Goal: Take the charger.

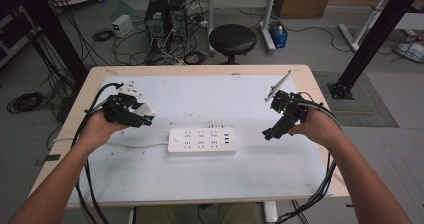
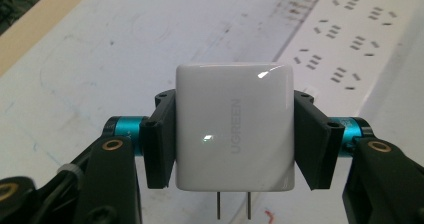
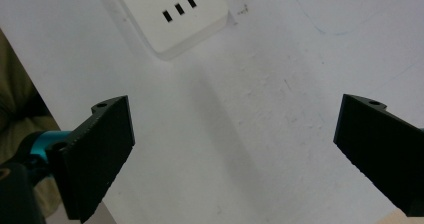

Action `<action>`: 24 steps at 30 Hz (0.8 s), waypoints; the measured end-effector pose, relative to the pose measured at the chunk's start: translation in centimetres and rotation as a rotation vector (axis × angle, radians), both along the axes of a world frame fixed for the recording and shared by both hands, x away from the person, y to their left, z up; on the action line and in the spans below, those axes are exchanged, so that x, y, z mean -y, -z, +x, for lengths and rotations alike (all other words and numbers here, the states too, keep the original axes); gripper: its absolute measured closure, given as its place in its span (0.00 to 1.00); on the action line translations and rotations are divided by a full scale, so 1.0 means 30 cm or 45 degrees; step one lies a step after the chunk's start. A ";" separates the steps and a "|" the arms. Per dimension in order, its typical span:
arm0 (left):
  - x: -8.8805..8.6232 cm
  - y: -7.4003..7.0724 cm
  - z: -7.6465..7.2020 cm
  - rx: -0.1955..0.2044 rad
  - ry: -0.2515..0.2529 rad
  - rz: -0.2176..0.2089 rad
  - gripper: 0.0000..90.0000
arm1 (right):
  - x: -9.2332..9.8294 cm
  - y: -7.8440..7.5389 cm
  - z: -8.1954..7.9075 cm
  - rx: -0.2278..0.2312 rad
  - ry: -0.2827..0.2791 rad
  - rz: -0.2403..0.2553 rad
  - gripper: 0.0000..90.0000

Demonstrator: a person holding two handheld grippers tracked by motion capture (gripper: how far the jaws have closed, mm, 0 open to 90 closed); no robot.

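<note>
A white power strip (image 1: 202, 141) lies flat in the middle of the white table mat, its cord running left. My left gripper (image 1: 145, 118) hovers left of the strip, shut on a white UGREEN charger (image 2: 234, 126). The charger's two metal prongs (image 2: 233, 206) point toward the camera, and the strip's sockets (image 2: 350, 44) lie beyond it at the upper right. My right gripper (image 1: 269, 133) is held just right of the strip, open with nothing between its jaws. The strip's USB end (image 3: 172, 14) lies ahead of that gripper, at the top of the right gripper view.
The white mat (image 1: 200, 179) covers most of the wooden table (image 1: 320, 84). Beyond the far edge stand a black stool (image 1: 232, 39), computer towers (image 1: 165, 19) and loose cables on the floor. A black frame post (image 1: 370, 39) rises at the right.
</note>
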State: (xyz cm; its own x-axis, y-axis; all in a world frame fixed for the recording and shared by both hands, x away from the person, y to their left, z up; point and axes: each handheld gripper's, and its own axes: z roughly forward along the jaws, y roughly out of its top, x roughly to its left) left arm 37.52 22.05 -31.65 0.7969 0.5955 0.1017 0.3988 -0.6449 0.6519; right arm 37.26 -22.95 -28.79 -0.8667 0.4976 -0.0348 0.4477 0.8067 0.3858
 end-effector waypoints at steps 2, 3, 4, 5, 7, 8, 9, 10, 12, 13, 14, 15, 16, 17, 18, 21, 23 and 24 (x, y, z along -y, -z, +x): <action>0.013 -0.015 -0.013 0.010 0.033 -0.010 0.47 | -0.001 -0.003 -0.006 -0.009 0.008 0.034 0.02; 0.020 -0.023 -0.019 0.018 0.048 -0.016 0.47 | 0.000 -0.004 -0.007 -0.008 0.008 0.049 0.02; 0.027 -0.029 -0.025 0.025 0.056 -0.018 0.47 | 0.000 -0.005 -0.011 -0.009 0.013 0.060 0.02; 0.033 -0.036 -0.029 0.033 0.077 -0.015 0.47 | 0.000 -0.004 -0.012 -0.013 0.014 0.070 0.02; 0.047 -0.048 -0.040 0.047 0.106 -0.019 0.47 | 0.001 -0.002 -0.015 -0.034 0.042 0.084 0.02; 0.053 -0.051 -0.044 0.049 0.116 -0.020 0.47 | 0.002 0.001 -0.013 -0.065 0.067 0.092 0.02; 0.059 -0.055 -0.048 0.053 0.132 -0.019 0.47 | 0.003 0.003 -0.012 -0.071 0.071 0.097 0.02; 0.066 -0.058 -0.053 0.058 0.141 -0.015 0.47 | 0.003 0.005 -0.013 -0.077 0.083 0.099 0.02; 0.077 -0.064 -0.060 0.067 0.162 -0.009 0.47 | 0.003 0.008 -0.012 -0.094 0.104 0.111 0.03; 0.083 -0.068 -0.064 0.072 0.167 -0.009 0.47 | 0.003 0.009 -0.013 -0.096 0.114 0.113 0.03; 0.085 -0.070 -0.067 0.072 0.167 -0.012 0.47 | 0.003 0.009 -0.013 -0.094 0.117 0.119 0.03; 0.087 -0.072 -0.070 0.074 0.168 -0.017 0.47 | 0.003 0.008 -0.014 -0.100 0.121 0.124 0.03; 0.089 -0.075 -0.074 0.077 0.172 -0.025 0.47 | 0.002 0.005 -0.016 -0.107 0.133 0.128 0.03; 0.093 -0.077 -0.079 0.084 0.171 -0.030 0.47 | 0.002 0.003 -0.015 -0.116 0.136 0.137 0.04; 0.096 -0.080 -0.084 0.083 0.176 -0.034 0.47 | 0.001 0.000 -0.015 -0.132 0.139 0.147 0.05; 0.110 -0.089 -0.095 0.097 0.190 -0.032 0.47 | -0.003 -0.002 -0.018 -0.122 0.137 0.155 0.04; 0.123 -0.094 -0.107 0.100 0.206 -0.030 0.47 | -0.005 -0.003 -0.022 -0.124 0.132 0.158 0.04; 0.127 -0.096 -0.110 0.103 0.215 -0.026 0.47 | -0.005 -0.005 -0.023 -0.128 0.137 0.159 0.04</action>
